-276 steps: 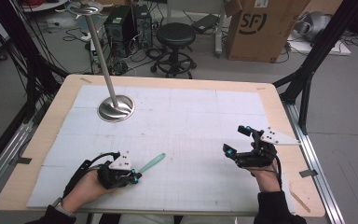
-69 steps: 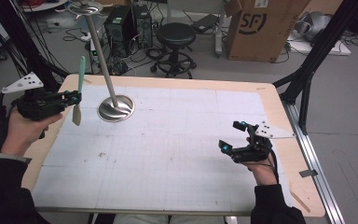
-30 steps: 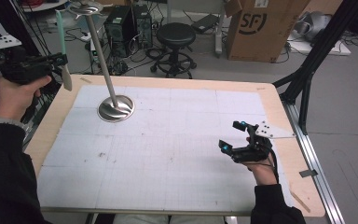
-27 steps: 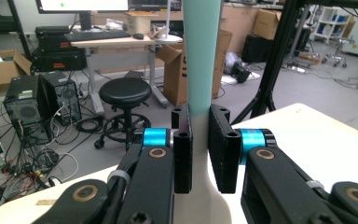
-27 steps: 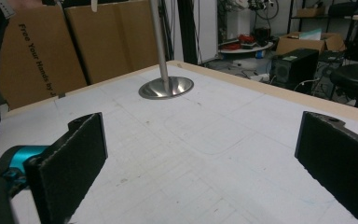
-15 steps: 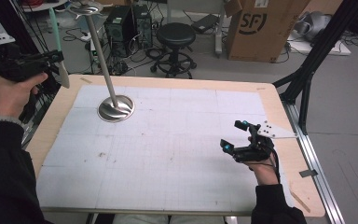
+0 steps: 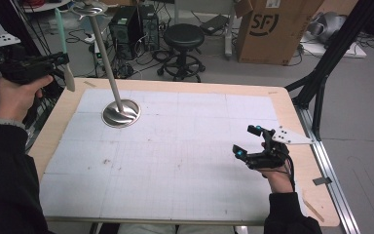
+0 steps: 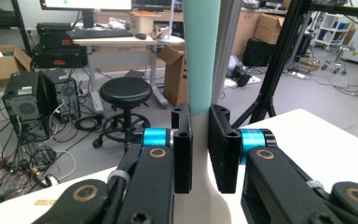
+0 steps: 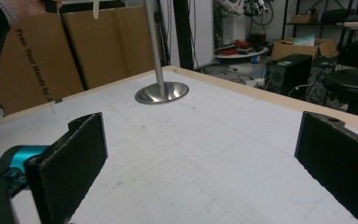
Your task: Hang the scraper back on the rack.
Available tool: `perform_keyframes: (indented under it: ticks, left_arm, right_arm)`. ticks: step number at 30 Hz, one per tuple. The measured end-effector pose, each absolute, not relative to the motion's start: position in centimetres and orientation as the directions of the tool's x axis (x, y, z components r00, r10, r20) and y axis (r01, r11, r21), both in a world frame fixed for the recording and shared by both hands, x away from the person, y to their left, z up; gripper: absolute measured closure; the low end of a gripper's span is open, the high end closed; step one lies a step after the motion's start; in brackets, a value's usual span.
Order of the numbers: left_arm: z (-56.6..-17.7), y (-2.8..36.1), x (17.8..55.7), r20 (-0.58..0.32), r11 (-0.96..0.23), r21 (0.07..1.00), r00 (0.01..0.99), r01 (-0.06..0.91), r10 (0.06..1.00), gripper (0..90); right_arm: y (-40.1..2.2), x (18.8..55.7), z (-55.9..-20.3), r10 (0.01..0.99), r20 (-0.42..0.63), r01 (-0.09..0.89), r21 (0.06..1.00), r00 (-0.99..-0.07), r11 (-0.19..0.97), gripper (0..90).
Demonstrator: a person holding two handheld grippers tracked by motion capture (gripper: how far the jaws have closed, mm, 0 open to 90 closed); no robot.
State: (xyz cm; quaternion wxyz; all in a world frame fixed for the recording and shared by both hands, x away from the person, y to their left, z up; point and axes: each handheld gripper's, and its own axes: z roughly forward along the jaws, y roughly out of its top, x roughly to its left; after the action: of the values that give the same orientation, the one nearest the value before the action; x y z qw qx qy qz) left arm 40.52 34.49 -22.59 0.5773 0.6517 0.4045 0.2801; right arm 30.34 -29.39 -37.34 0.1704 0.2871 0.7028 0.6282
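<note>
Grey concrete floor all round, cluttered at twelve o'clock with a cardboard box, a black stool, computer towers and loose cables. Black frame struts rising at two o'clock. Pale wooden table under a white gridded mat, faintly smudged near eight o'clock. Steel stand at ten o'clock on the mat: round dished base, thin pole leaning up and away to a small top plate.

Left gripper raised off the table's ten o'clock corner, beyond the edge, jaws nearly together and clamped on a spatula. Held upright: mint-green handle pointing to twelve, pale blade hanging to six, just beside the stand's pole but apart from it. Same grip seen in the left gripper view, pads pressed on the spatula where green meets cream.

Right gripper low over the mat at four o'clock, jaws spread wide, holding nothing, aimed toward the stand.
</note>
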Motion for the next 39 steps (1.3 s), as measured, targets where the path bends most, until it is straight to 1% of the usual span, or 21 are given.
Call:
perform_keyframes:
  ticks: [10, 13, 18, 23, 31, 33, 39]
  left_arm:
    - [-22.6, 33.7, 40.8, -0.085, -0.026, 0.98, 0.524, 0.199, 0.848, 80.5]
    - [-22.6, 33.8, 40.8, -0.087, -0.017, 0.982, 0.529, 0.19, 0.844, 80.6]
    - [-22.6, 34.2, 40.8, -0.096, -0.012, 0.98, 0.518, 0.201, 0.85, 80.5]
    - [-22.6, 34.1, 40.8, -0.079, -0.024, 0.981, 0.512, 0.19, 0.855, 80.5]
    - [-22.7, 34.4, 41.0, -0.101, 0.001, 0.981, 0.502, 0.196, 0.859, 80.6]
    - [-22.7, 34.5, 41.1, -0.103, 0.004, 0.981, 0.506, 0.193, 0.856, 80.6]
    - [-22.8, 34.8, 41.4, -0.129, 0.031, 0.981, 0.515, 0.194, 0.847, 80.5]
  right_arm:
    - [-29.4, 30.3, -37.3, 0.621, 0.116, 0.187, 0.981, -0.776, 0.051, 1.0]
    - [-29.4, 30.3, -37.3, 0.62, 0.124, 0.195, 0.98, -0.775, 0.048, 1.0]
    - [-29.4, 30.3, -37.3, 0.62, 0.123, 0.195, 0.98, -0.775, 0.049, 1.0]
    - [-29.3, 30.4, -37.4, 0.618, 0.114, 0.187, 0.981, -0.778, 0.054, 1.0]
    - [-29.4, 30.3, -37.4, 0.619, 0.125, 0.198, 0.979, -0.775, 0.05, 1.0]
    - [-29.4, 30.4, -37.4, 0.62, 0.115, 0.186, 0.981, -0.776, 0.05, 1.0]
    - [-29.5, 30.3, -37.4, 0.623, 0.12, 0.194, 0.98, -0.773, 0.051, 1.0]
